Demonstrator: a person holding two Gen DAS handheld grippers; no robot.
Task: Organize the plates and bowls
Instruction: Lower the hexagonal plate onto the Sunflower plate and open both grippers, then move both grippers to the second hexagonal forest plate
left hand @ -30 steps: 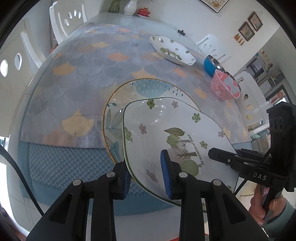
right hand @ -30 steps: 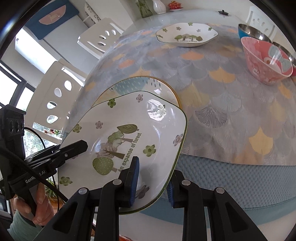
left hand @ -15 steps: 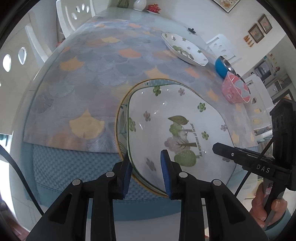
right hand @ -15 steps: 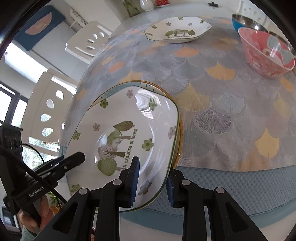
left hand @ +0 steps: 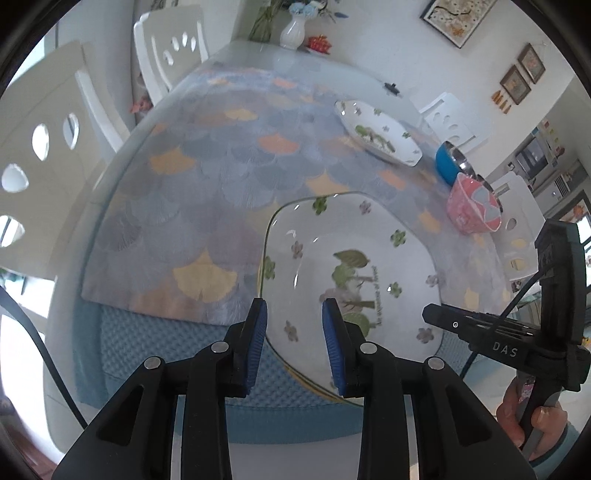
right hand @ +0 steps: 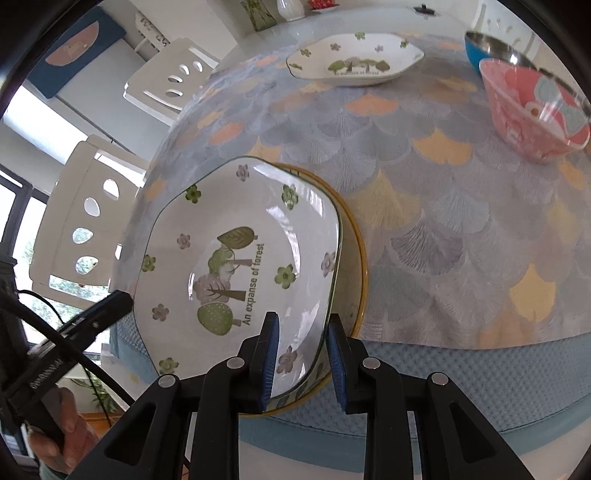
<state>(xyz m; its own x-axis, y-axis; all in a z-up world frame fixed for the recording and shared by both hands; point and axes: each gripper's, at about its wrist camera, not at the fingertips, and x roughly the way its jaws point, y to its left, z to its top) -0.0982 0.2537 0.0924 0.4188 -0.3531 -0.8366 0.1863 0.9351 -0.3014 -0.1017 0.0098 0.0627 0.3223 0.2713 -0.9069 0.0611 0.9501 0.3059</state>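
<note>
A white forest-print plate (left hand: 351, 266) (right hand: 240, 266) lies stacked on a yellow-rimmed round plate (right hand: 356, 273) at the table's near edge. My left gripper (left hand: 294, 339) is open, its jaws straddling the plate's near-left rim with a gap on each side. My right gripper (right hand: 303, 354) is open too, jaws either side of the stacked rims at the near right. A second forest-print plate (left hand: 376, 133) (right hand: 354, 61) sits far across the table. A pink bowl (left hand: 474, 208) (right hand: 535, 107) and a blue bowl (left hand: 450, 160) (right hand: 487, 46) stand at the right.
The table has a scalloped pastel cloth (left hand: 207, 192) over a blue mat (right hand: 461, 373). White chairs (left hand: 40, 147) stand along the left side. A white vase (left hand: 291, 33) and a small red dish (left hand: 319, 42) sit at the far end.
The forest-print plate came down onto the yellow-rimmed plate and now rests on it. Both grippers opened and let go of its rim.
</note>
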